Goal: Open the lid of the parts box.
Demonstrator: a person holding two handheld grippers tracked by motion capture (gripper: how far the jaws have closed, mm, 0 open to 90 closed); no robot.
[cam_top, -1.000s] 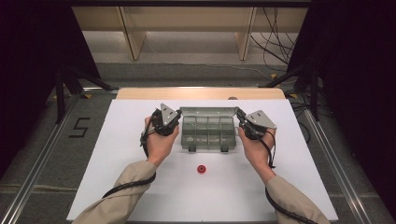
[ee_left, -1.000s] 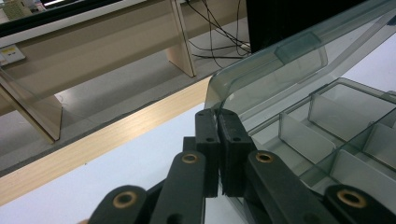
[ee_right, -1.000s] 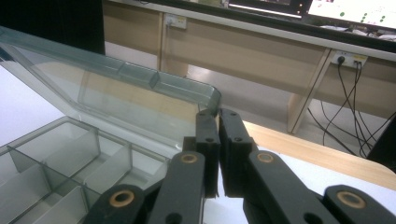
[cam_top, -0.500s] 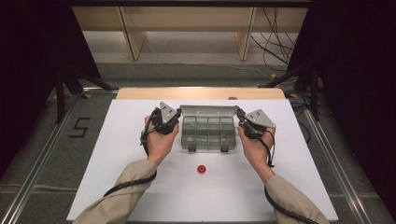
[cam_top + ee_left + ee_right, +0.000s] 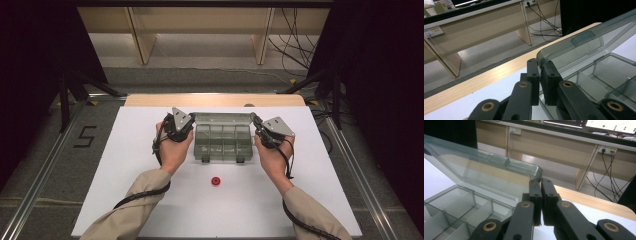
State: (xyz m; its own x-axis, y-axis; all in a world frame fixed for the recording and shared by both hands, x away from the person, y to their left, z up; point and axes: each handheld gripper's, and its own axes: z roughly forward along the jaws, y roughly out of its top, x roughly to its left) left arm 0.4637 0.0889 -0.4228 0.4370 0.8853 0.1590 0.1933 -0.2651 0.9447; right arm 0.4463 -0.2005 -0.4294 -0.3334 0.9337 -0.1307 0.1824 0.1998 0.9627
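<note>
Spreading across most of the high view, the white table (image 5: 150,200) carries a clear compartment box (image 5: 222,142) at its middle, with a strip of bare wood (image 5: 150,100) along the far edge and grey floor beyond. Behind that stands a pale wooden desk (image 5: 140,40) on panel legs, with black cables (image 5: 292,35) trailing down at the right and dark curtains (image 5: 380,75) on either side. A metal rail (image 5: 35,185) runs along the floor to the left, near a black "5" mark (image 5: 85,136). The box's lid (image 5: 584,42) is raised and tilted back, its far corners pinched one by each tool. The left gripper (image 5: 540,66) has its jaws closed on the lid's left corner, the clear rim sitting between the pads. The right gripper (image 5: 541,181) is likewise clamped on the lid's right corner, pads nearly together with only the thin plastic between. Both hands rest just beside the box's short ends, so the grippers flank it without covering the empty compartments (image 5: 454,205). Two small latches (image 5: 205,159) stick out from the near wall. On the table between the forearms, well apart from the box's near side, lies a small red ring (image 5: 215,181), with nothing between it and the box.
</note>
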